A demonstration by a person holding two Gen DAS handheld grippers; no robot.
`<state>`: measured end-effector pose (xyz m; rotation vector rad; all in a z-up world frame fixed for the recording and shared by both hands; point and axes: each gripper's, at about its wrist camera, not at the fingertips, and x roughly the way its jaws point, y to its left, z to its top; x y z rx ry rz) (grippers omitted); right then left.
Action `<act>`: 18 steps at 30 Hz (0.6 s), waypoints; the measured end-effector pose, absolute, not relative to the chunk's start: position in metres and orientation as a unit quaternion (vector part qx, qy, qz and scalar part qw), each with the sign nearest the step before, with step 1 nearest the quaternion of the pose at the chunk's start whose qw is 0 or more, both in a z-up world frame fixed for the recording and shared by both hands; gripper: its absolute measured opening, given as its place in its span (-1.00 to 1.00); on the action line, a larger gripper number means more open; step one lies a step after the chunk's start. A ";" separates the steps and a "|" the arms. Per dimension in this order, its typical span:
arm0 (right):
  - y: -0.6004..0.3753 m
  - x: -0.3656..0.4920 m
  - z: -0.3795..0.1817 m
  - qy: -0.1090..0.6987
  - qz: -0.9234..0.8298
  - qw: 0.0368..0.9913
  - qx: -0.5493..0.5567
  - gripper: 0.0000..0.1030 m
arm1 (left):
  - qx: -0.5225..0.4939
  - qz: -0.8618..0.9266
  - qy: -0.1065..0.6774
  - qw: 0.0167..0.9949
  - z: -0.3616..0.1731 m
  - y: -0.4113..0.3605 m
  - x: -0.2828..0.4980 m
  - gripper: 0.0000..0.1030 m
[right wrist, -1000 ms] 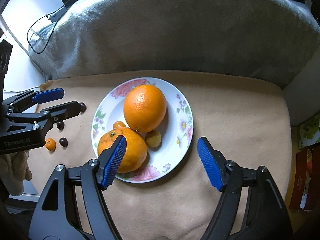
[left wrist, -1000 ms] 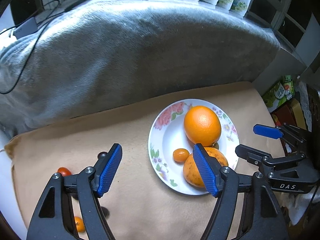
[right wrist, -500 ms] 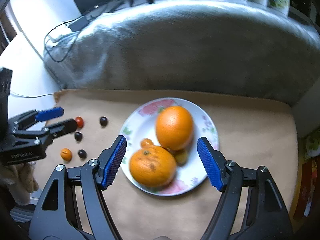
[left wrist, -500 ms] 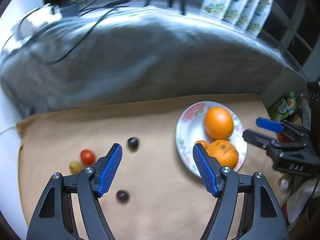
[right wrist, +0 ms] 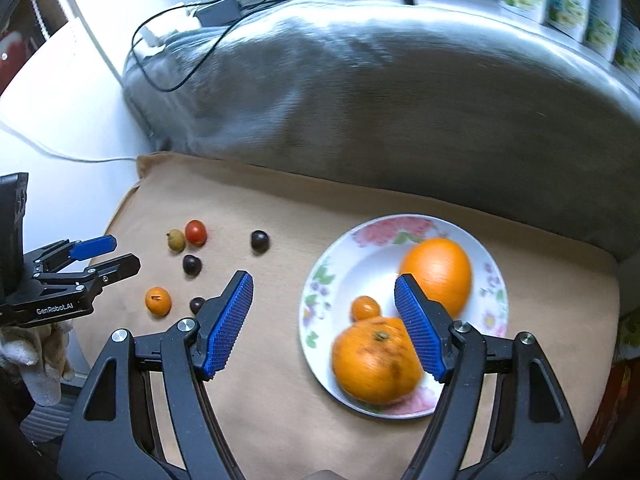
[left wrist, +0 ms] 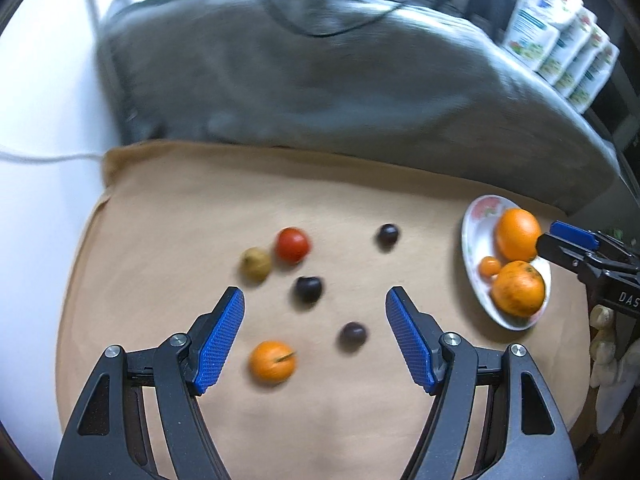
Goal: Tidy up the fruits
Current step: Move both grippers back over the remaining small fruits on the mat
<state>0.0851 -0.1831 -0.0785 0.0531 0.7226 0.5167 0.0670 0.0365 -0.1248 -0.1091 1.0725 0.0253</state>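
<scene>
A floral plate (right wrist: 348, 240) on the tan cloth holds two large oranges (right wrist: 436, 272) (right wrist: 372, 362) and a small kumquat (right wrist: 365, 307); it also shows in the left wrist view (left wrist: 476, 216). Loose on the cloth lie a red tomato (left wrist: 292, 244), a yellowish fruit (left wrist: 256, 264), three dark fruits (left wrist: 308, 289) (left wrist: 387, 236) (left wrist: 353, 335) and a small orange fruit (left wrist: 272, 361). My left gripper (left wrist: 316, 336) is open and empty above the loose fruits. My right gripper (right wrist: 324, 326) is open and empty over the plate's left edge.
A grey blanket (right wrist: 380, 100) rises behind the tan cloth (left wrist: 280, 420). Cables (right wrist: 180, 52) lie on it at the back left. White packets (left wrist: 556, 44) stand at the back right. The white surface (left wrist: 36, 200) borders the cloth on the left.
My left gripper has swung left from the plate to above the loose fruits. My right gripper has pulled back and shifted left, so the plate now sits lower right in its view.
</scene>
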 end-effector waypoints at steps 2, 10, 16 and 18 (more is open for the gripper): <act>-0.175 0.086 -0.079 0.349 0.258 0.901 0.020 0.48 | -0.057 0.022 0.510 0.858 -0.127 0.048 0.063 0.42; -0.135 0.100 -0.080 0.357 0.282 0.890 -0.006 0.48 | -0.063 0.038 0.511 0.856 -0.136 0.075 0.066 0.35; -0.109 0.116 -0.089 0.375 0.286 0.881 -0.028 0.41 | -0.074 0.035 0.523 0.849 -0.150 0.088 0.081 0.19; -0.101 0.123 -0.092 0.383 0.289 0.877 -0.033 0.37 | -0.078 0.030 0.526 0.846 -0.156 0.091 0.086 0.15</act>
